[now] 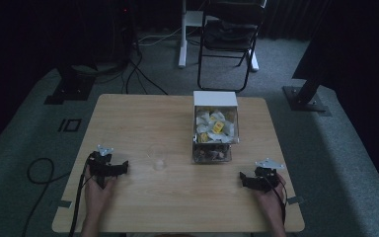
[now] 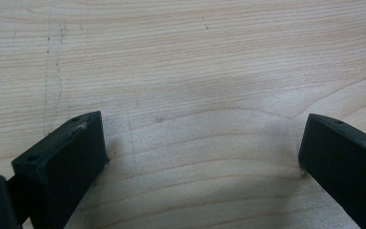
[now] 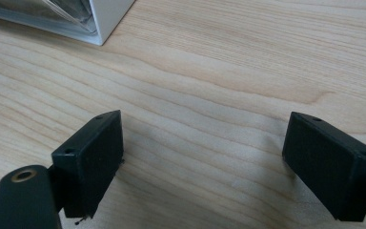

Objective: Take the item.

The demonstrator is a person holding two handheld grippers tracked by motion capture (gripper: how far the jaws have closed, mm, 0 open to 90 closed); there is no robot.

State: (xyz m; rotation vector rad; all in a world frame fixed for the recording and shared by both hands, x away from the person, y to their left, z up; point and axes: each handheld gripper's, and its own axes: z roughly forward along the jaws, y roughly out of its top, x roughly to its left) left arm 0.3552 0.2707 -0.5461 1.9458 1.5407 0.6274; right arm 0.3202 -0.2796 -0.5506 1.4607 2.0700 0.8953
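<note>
Both grippers sit parked at the near edge of the counter, and nothing is in hand yet. The left gripper rests at about eight o'clock, its fingers spread wide over bare wood with nothing between them. The right gripper rests at about four o'clock, fingers just as wide apart and just as empty.

The things to work with wait in the middle. A clear cup stands upright near the centre, well apart from either gripper. Just to its three o'clock stands the clear dispenser box, white on top and stocked with small packets; its white corner peeks in at eleven o'clock of the right gripper view.

By the look of it, this is the start: the cup looks empty, the box untouched, every step remaining.
</note>
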